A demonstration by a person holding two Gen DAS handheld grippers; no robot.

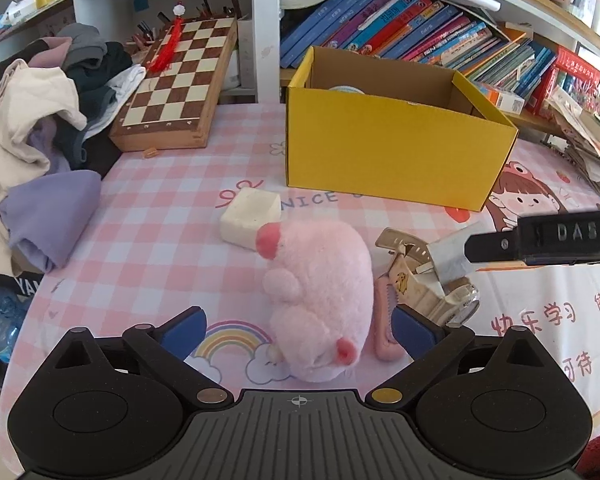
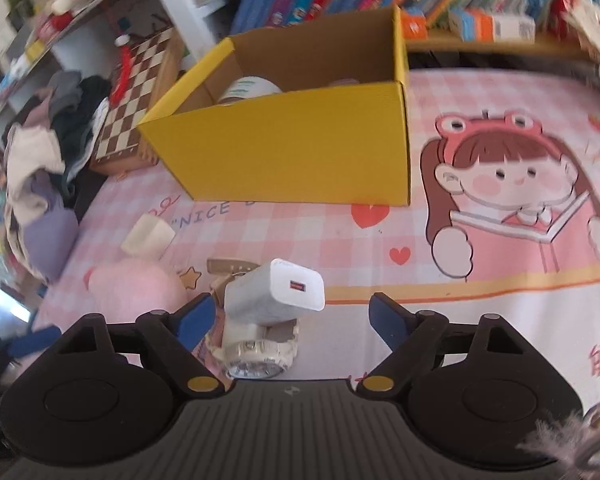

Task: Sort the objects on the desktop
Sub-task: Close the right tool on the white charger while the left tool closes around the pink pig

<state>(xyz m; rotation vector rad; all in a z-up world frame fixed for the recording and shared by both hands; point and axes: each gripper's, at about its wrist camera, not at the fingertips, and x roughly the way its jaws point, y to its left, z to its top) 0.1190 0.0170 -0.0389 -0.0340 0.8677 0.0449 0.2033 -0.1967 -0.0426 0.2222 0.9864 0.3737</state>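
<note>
Pink plush (image 1: 320, 300) between released left claw (image 1: 296, 330); right claw (image 2: 292, 318) released around charger (image 2: 276, 294).

left gripper (image 1: 298, 330): black, blue pads | right gripper (image 2: 292, 318): same, perhaps "DAS" lettering

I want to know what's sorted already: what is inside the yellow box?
In the yellow box, the right wrist view shows a white roll-like item with teal markings and the edge of something pinkish. The front wall hides the box floor and anything lower.
</note>
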